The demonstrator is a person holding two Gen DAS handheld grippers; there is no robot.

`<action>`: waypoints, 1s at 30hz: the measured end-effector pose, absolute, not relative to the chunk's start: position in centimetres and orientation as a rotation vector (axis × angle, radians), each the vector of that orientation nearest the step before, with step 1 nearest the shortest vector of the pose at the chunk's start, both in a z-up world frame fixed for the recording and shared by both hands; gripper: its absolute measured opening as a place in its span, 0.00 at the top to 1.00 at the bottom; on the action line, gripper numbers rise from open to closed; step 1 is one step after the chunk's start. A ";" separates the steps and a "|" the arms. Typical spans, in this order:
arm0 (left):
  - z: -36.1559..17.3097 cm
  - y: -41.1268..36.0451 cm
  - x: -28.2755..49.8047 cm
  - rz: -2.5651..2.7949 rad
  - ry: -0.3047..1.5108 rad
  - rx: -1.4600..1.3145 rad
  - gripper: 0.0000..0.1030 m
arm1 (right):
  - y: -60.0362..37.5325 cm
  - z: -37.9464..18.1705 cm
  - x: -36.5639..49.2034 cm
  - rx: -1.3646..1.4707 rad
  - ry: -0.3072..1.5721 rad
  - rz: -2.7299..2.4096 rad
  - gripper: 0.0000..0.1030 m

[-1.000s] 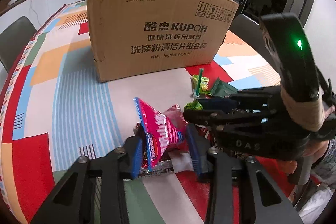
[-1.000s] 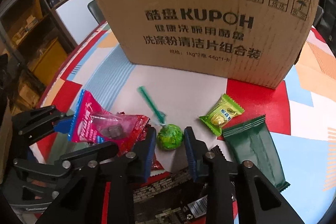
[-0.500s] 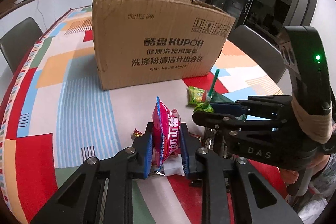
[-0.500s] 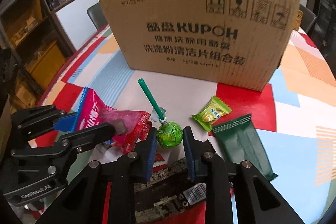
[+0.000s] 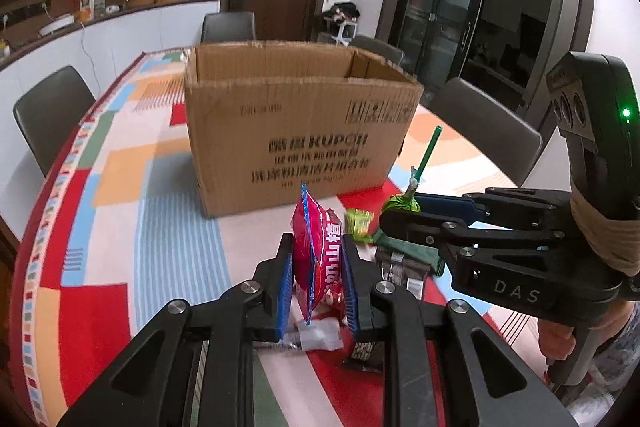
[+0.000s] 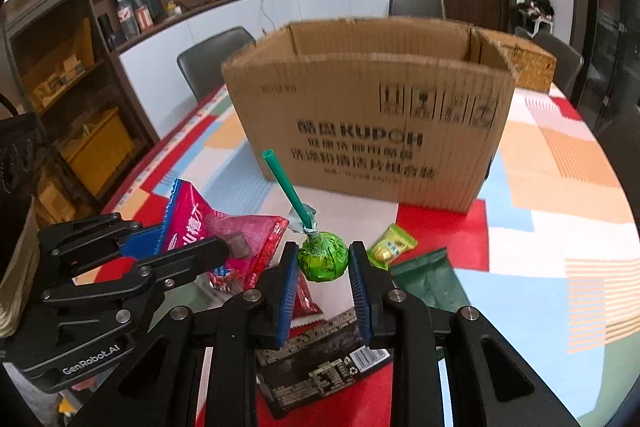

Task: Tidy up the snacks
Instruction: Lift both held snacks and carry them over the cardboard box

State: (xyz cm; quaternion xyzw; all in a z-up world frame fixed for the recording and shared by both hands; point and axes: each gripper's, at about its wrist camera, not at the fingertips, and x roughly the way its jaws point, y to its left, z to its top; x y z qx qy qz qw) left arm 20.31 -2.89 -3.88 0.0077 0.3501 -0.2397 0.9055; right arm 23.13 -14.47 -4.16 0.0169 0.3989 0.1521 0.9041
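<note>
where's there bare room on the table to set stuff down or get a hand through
Bare cloth runs left of the cardboard box out to the table edge, and right of the box past the dark green packet. It is crowded just in front of the box: small green candy, black packet, and both grippers, holding the red snack bag and the green lollipop.

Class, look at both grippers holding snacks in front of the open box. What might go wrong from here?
1. The right gripper pinches only the round head of the green lollipop; it may roll out.
2. The left gripper holds the red snack bag by its slippery lower part; it may slide free.
3. The cardboard box has a tall near wall; either snack might snag on it.
</note>
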 end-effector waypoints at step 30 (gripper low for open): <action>7.5 -3.8 25.7 -0.465 0.433 0.011 0.78 | -17.0 7.2 27.5 0.073 0.536 0.241 0.74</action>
